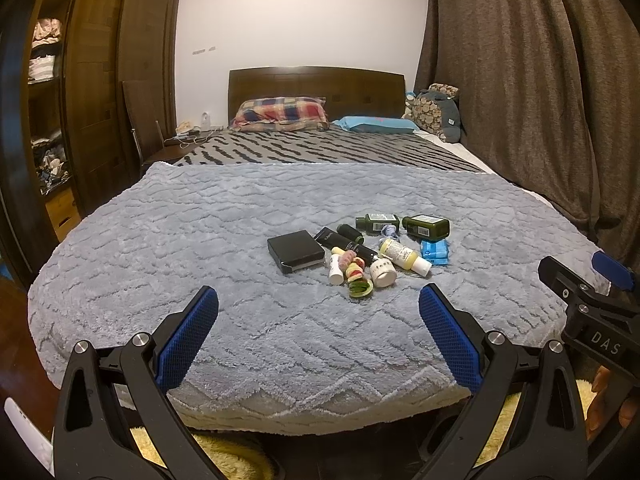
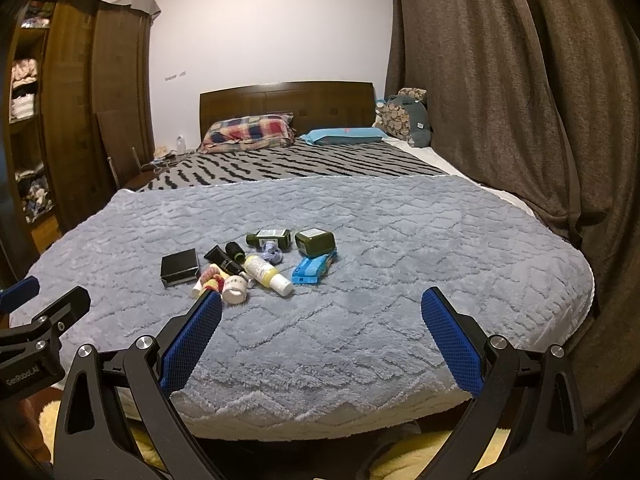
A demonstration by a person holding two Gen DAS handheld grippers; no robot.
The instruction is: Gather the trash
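A pile of small items lies on the grey fluffy blanket (image 1: 200, 240): a black box (image 1: 295, 251), a black tube (image 1: 344, 242), two dark green bottles (image 1: 378, 223) (image 1: 426, 227), a yellow bottle with a white cap (image 1: 404, 255), a blue packet (image 1: 435, 251), a white jar (image 1: 383, 273) and a small white tube (image 1: 336, 270). The same pile shows in the right wrist view, with the black box (image 2: 180, 267) and the blue packet (image 2: 314, 267). My left gripper (image 1: 318, 304) is open and empty, short of the pile. My right gripper (image 2: 320, 308) is open and empty, to the right of the pile.
The bed has a wooden headboard (image 1: 316, 88), a plaid pillow (image 1: 280, 114) and a blue pillow (image 1: 378, 125). A brown curtain (image 1: 520, 80) hangs on the right. A wooden wardrobe (image 1: 92, 80) stands on the left. A yellow rug (image 1: 224, 456) lies below the bed's foot.
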